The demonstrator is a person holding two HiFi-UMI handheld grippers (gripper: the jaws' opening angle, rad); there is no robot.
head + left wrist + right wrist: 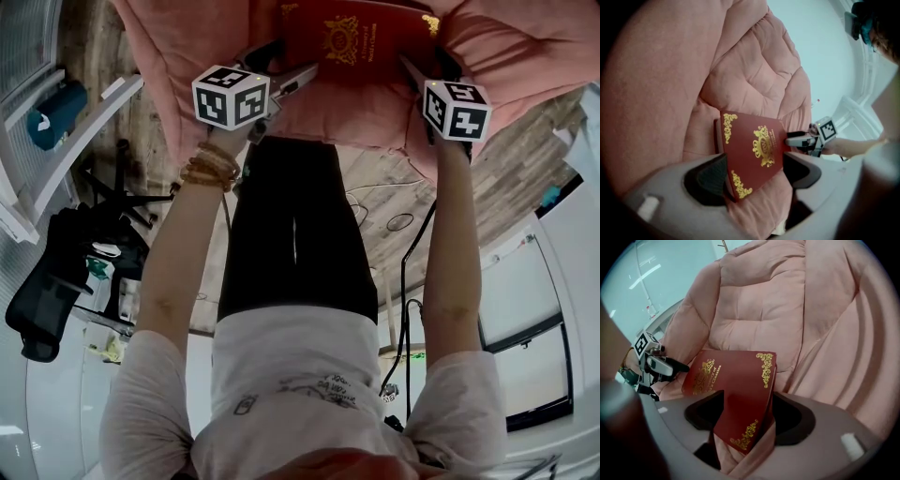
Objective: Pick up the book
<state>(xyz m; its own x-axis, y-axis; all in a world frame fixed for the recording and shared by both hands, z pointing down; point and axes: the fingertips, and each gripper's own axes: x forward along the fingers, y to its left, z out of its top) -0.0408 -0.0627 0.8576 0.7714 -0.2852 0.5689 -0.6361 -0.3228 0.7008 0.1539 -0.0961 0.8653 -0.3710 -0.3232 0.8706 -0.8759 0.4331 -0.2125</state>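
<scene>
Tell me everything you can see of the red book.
The book is a closed dark red hardcover with gold corner ornaments and a gold crest. It lies cover up on the pink quilted cushion. The left hand-held gripper and the right hand-held gripper each straddle one end with open jaws.

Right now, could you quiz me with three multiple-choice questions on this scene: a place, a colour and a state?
1. Where does the book lie? A) a desk B) the pink padded seat C) a shelf
2. Its cover ornaments are: A) silver B) gold C) black
3. The left tool and right tool are: A) shut, empty B) lifting the book C) open, astride the book
Answers: B, it rests on pink padding; B, they gleam gold on dark red; C, each tool's jaws stand apart around a book corner.
</scene>
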